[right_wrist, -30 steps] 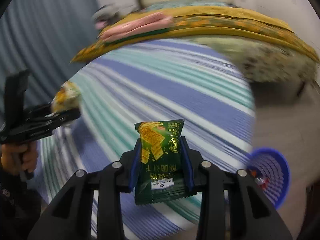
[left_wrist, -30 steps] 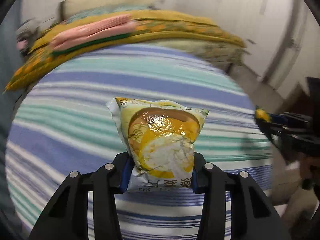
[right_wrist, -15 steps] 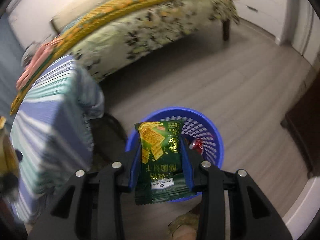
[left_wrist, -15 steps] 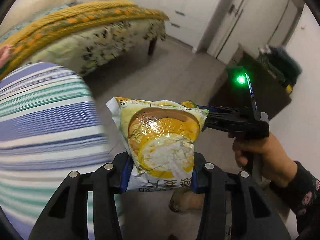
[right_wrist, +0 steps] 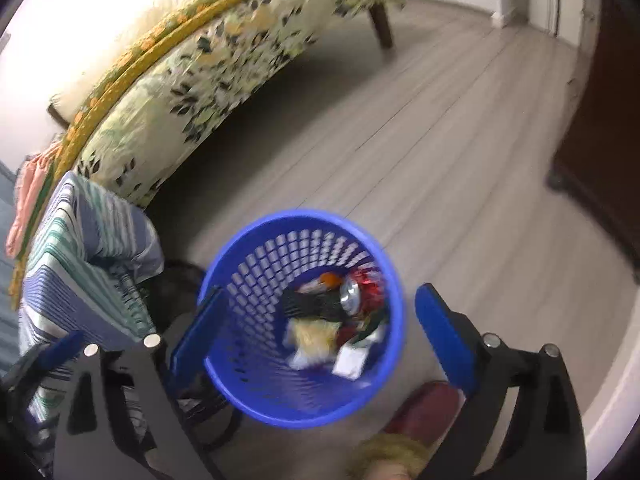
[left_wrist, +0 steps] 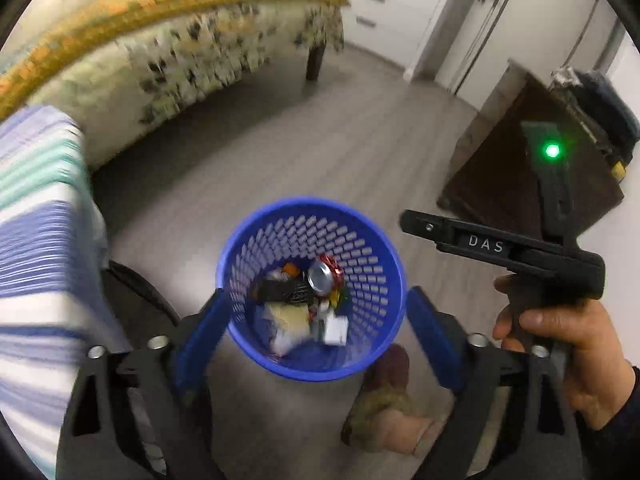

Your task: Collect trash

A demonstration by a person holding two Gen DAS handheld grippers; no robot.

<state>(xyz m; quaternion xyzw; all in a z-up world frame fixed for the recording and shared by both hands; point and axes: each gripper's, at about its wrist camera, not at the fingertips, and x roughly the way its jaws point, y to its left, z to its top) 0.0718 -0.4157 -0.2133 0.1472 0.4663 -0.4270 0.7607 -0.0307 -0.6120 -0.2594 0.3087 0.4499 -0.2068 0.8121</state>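
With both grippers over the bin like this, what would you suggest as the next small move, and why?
Probably lift both away toward the striped bed for more trash. The left gripper and right gripper are open and empty above the blue bin, and a yellow packet and green packet already lie inside.

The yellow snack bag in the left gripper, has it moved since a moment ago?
Yes. It left the open left gripper and lies down inside the blue basket.
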